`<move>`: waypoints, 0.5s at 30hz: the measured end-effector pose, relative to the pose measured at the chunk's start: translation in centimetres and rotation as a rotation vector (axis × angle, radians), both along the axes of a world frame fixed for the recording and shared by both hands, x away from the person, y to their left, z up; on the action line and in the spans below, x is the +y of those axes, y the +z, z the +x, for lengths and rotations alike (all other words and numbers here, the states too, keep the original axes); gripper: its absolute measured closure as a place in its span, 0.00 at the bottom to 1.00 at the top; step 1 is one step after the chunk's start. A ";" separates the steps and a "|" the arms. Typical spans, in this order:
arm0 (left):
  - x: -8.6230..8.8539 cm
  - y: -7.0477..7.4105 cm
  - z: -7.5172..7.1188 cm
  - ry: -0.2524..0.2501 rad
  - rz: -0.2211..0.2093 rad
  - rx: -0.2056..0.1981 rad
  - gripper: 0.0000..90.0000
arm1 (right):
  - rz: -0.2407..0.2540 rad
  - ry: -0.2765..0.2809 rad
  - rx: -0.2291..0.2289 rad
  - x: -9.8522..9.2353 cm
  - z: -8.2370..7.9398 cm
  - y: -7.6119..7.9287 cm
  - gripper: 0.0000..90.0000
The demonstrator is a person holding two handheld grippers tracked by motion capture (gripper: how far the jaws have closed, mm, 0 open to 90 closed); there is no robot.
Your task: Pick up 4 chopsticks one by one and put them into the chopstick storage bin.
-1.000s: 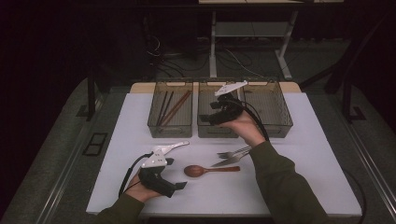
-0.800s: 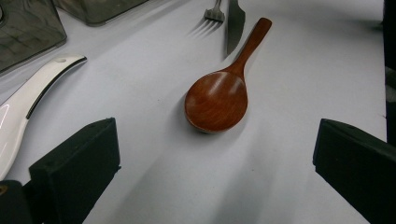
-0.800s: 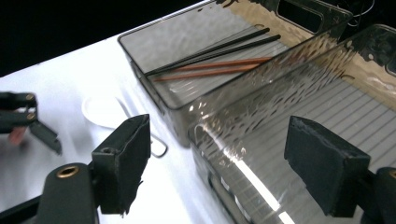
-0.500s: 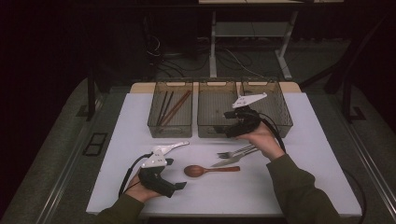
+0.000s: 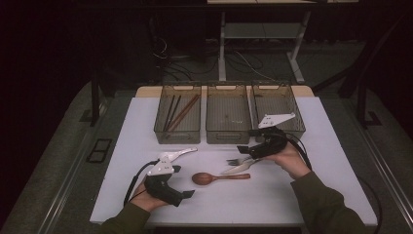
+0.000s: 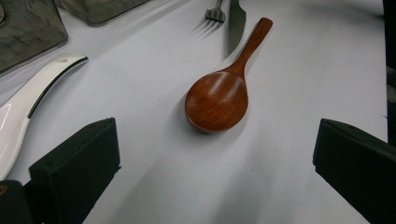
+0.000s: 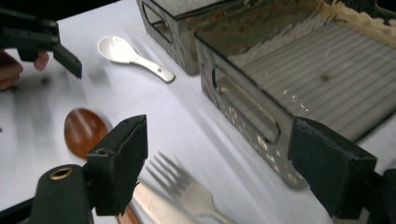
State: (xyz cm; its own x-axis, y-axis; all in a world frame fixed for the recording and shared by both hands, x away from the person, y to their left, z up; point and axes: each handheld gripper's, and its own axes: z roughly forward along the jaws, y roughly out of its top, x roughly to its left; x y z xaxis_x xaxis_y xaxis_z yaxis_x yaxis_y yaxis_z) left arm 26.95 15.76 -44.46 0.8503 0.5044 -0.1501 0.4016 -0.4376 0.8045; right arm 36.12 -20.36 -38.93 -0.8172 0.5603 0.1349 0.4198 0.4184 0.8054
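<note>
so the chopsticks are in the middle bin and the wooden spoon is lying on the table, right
Not quite: the chopsticks are in the left bin, not the middle bin, as the high view shows. The wooden spoon does lie on the table.

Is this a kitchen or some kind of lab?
Probably a lab or workshop set up for sorting cutlery, not a kitchen. A white table stands in a dark room, three clear bins sit in a row on it, and loose cables lie on the floor behind.

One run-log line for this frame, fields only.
right gripper: open, empty, above fork | left gripper: open, facing wooden spoon | chopsticks: in left bin
</note>
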 end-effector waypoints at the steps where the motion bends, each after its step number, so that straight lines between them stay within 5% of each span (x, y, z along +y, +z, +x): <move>1: 0.0 0.0 0.0 0.000 0.000 0.000 0.00 | -0.001 0.000 0.001 -0.2 -0.2 -0.1 0.22; 15: 0.0 0.1 0.0 -0.004 0.000 -0.004 0.00 | 0.001 -0.027 0.016 -2.7 -3.1 -1.8 0.21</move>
State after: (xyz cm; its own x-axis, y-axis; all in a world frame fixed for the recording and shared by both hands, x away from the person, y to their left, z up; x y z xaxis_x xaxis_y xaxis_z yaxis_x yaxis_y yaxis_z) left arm 26.91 15.74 -44.39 0.8528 0.5011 -0.1470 0.3969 -0.4389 0.8061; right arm 33.06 -23.07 -40.76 -0.7995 0.5819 0.1489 0.4441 0.4057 0.7989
